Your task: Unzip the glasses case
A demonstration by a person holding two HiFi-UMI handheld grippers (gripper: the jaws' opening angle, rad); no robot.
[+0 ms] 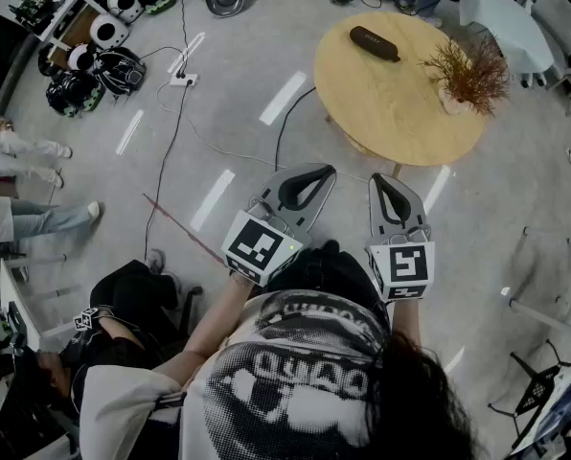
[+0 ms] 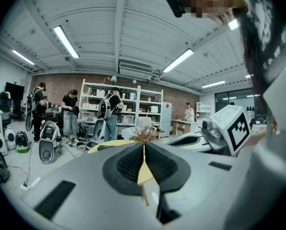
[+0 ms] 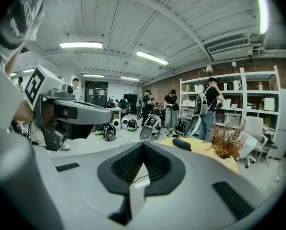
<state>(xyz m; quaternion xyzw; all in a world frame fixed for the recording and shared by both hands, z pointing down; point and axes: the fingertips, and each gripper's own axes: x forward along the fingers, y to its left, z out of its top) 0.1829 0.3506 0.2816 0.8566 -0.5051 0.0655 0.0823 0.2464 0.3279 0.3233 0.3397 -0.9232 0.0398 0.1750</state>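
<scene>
Grey workshop floor; at the upper right of the head view a round wooden table [image 1: 400, 103] bears the black glasses case [image 1: 375, 43], well apart from the left gripper [image 1: 316, 171] and the right gripper [image 1: 380, 180], both closed and empty. Better to approach first, open the jaws, steady the case with one, then unzip with the other.

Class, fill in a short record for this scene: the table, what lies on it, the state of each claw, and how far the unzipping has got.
Table: round, wooden, ahead of both claws
On table: dark case, lying closed; dried plant apart from it, near the right edge
Left claw: shut, empty, short of the table
Right claw: shut, empty, short of the table
Progress: not begun; neither claw touches the case
</scene>
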